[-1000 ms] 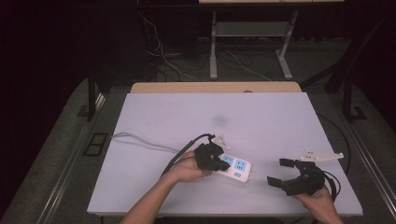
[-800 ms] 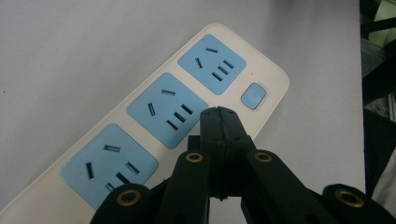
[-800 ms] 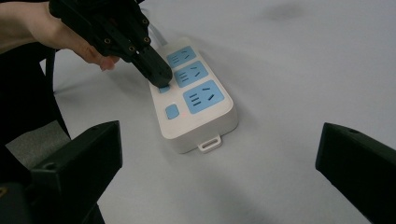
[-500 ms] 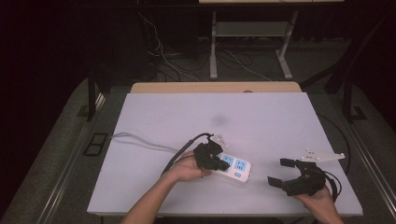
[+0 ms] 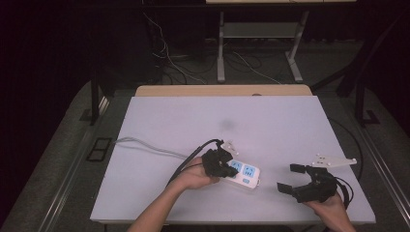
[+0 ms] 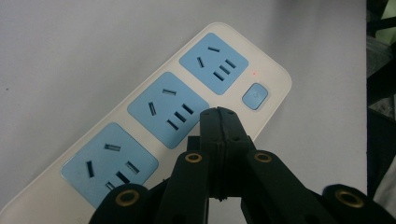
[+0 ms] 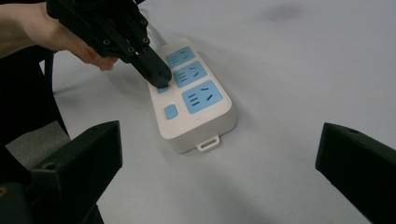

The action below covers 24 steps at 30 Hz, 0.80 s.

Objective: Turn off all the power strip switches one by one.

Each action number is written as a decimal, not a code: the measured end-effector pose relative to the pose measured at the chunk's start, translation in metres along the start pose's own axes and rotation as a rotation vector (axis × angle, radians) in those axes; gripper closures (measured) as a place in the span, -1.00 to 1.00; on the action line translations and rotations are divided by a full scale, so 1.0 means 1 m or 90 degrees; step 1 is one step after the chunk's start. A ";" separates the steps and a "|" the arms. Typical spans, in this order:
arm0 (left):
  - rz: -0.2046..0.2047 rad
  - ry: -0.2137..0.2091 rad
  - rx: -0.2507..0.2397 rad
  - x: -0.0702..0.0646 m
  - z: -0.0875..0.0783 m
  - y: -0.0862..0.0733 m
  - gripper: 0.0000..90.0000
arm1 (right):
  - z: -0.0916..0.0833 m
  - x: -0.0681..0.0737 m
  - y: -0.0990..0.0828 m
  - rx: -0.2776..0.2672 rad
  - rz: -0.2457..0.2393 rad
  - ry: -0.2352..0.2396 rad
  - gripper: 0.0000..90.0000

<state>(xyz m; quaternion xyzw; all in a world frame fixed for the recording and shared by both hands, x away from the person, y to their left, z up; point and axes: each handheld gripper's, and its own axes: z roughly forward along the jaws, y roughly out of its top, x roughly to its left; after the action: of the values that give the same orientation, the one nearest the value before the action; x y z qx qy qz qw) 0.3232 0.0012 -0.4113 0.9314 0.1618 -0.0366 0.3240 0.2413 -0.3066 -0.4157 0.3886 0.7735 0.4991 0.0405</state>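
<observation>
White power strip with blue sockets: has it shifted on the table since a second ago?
No. The white power strip with blue sockets lies where it was, judged against the table's near edge.

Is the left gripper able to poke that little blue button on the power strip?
Probably yes. The shut left gripper hovers over the power strip, beside the blue button, with nothing between them.

Black left gripper — brass-ringed screws; right gripper carries grey plate.

A white power strip is seen lying on the pale tabletop, at lower centre of the frame.
</observation>
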 end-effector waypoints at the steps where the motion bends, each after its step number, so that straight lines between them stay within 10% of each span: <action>1: -0.003 0.001 0.000 0.000 0.000 0.000 0.99 | 0.000 0.000 0.000 0.000 0.000 0.000 -0.99; 24: 0.010 0.007 -0.023 -0.005 -0.015 0.009 0.95 | -0.001 -0.003 -0.001 -0.003 0.004 0.002 -0.99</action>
<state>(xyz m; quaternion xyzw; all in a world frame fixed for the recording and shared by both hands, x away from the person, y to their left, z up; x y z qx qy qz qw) 0.3212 0.0024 -0.3935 0.9268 0.1565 -0.0262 0.3402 0.2425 -0.3094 -0.4166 0.3903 0.7711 0.5016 0.0390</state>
